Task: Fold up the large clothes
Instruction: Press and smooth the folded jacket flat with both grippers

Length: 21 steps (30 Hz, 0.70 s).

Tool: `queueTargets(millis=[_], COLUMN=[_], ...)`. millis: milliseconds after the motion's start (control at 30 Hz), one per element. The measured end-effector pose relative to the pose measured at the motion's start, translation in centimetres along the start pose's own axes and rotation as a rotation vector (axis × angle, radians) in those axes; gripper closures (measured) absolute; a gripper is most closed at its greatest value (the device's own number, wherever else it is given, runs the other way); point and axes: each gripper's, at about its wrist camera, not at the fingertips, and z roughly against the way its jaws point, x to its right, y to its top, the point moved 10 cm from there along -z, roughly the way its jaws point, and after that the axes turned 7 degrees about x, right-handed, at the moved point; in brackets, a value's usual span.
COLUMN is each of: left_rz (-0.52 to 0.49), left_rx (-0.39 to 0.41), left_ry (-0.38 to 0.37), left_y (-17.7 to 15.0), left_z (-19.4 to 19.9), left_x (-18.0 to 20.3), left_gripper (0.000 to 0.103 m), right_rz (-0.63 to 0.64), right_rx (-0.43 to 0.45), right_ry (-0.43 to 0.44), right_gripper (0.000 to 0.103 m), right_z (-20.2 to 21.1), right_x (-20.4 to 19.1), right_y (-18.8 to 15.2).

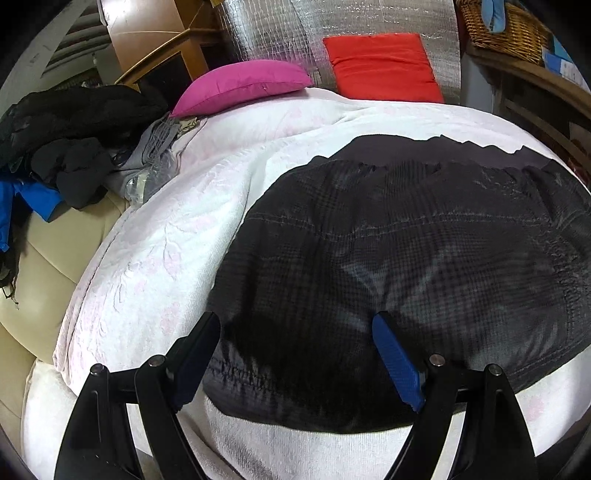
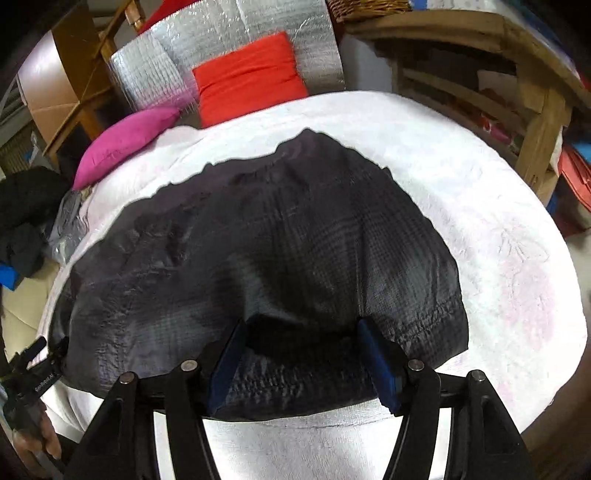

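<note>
A dark plaid garment (image 1: pixel 388 258) lies spread flat on the white quilted cover (image 1: pixel 166 258) of a bed. My left gripper (image 1: pixel 297 317) hovers open over the garment's near left edge, its fingers wide apart and nothing pinched between them. In the right wrist view the same garment (image 2: pixel 280 240) fills the middle. My right gripper (image 2: pixel 302 325) stands open over its near hem, with fabric lying under and between the blue pads (image 2: pixel 376 362) but not clamped. The left gripper (image 2: pixel 33 369) and the hand holding it show at the lower left edge of that view.
A pink cushion (image 1: pixel 240 86) and a red cushion (image 1: pixel 384 66) lie at the far end against silver foil panels (image 1: pixel 277 26). A pile of dark clothes (image 1: pixel 70 140) sits on the left beside a cream sofa (image 1: pixel 40 266). Wooden shelving (image 2: pixel 498 92) stands at right.
</note>
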Motion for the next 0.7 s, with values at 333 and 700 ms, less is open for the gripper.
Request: queueTargets(millis=[333, 700], left_rz=[0.098, 0.086], left_rx=[-0.007, 0.009], left_ry=[0.046, 0.036], left_y=[-2.0, -1.5], left_z=[0.9, 3.7], left_x=[-2.4, -2.2], left_gripper=[0.018, 0.016], right_rz=[0.167, 0.112], right_rx=[0.081, 0.007], right_ry=[0.177, 0.205], right_gripper=[0.037, 0.037], right_z=[1.9, 2.0], right_x=[-9.7, -10.1], right_y=[-1.8, -3.1])
